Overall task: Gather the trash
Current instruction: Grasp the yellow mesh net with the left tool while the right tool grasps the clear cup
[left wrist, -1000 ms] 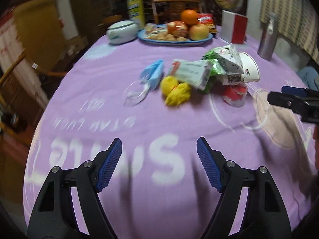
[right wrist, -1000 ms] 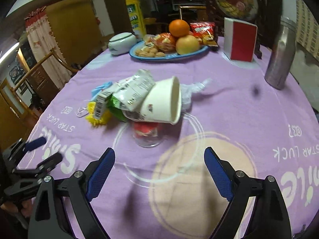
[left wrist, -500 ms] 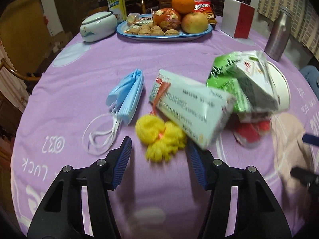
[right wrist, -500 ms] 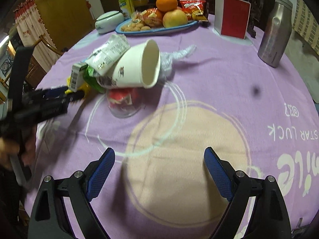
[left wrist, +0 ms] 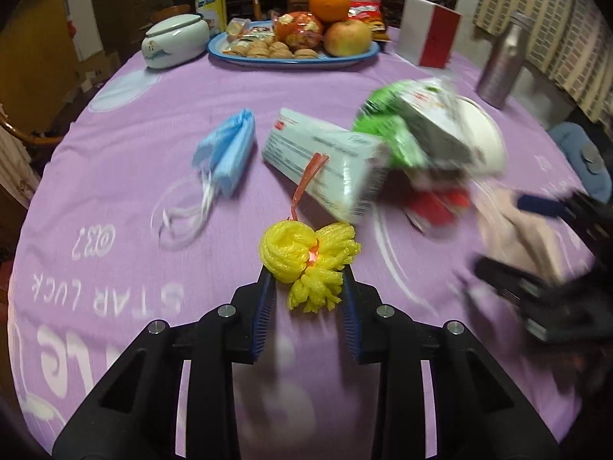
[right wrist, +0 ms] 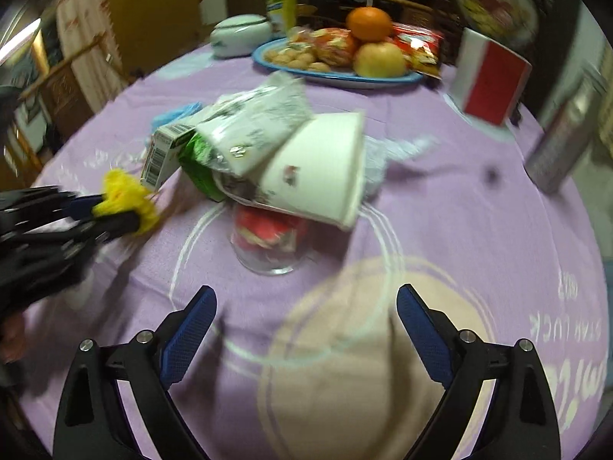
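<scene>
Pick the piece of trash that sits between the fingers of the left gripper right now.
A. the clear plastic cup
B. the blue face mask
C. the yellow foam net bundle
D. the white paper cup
C: in the left wrist view the left gripper has its blue pads on either side of the yellow foam net bundle; the right wrist view also shows it there.

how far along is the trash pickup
Just starting: nothing looks collected yet. In hand: the left gripper is closing around the yellow foam net. The right gripper is open, empty. Left on the table: mask, packet, paper cup, wrappers.
</scene>
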